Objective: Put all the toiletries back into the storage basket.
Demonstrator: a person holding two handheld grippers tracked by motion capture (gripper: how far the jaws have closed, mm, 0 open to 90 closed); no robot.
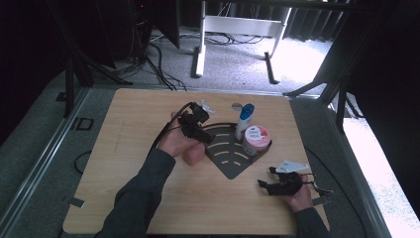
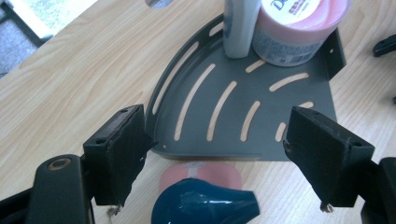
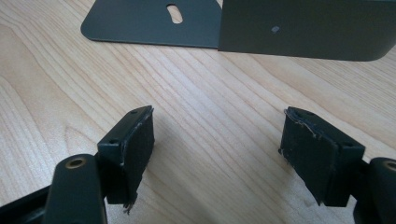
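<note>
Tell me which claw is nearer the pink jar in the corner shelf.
Left. The left claw hovers open just across the corner shelf from the pink jar; the right claw rests on the table, well in front.

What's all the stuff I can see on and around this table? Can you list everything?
Table: one, light wood, centre of the high view.
Corner shelf: one, dark grey slotted metal, quarter-round, on the table right of centre.
Tub: one, pink with white label, standing in the shelf's back corner.
Bottle: one, white with blue top, upright in the shelf beside the tub.
Pink and teal thing: one, lying on the table just off the shelf's straight edge, under the left tool; what it is I cannot tell.
Cables: several, black, on the grey floor behind the table.
Left tool: one, black, jaws open, held over the shelf's left edge.
Right tool: one, black, jaws open, empty, near the table's front right.
</note>
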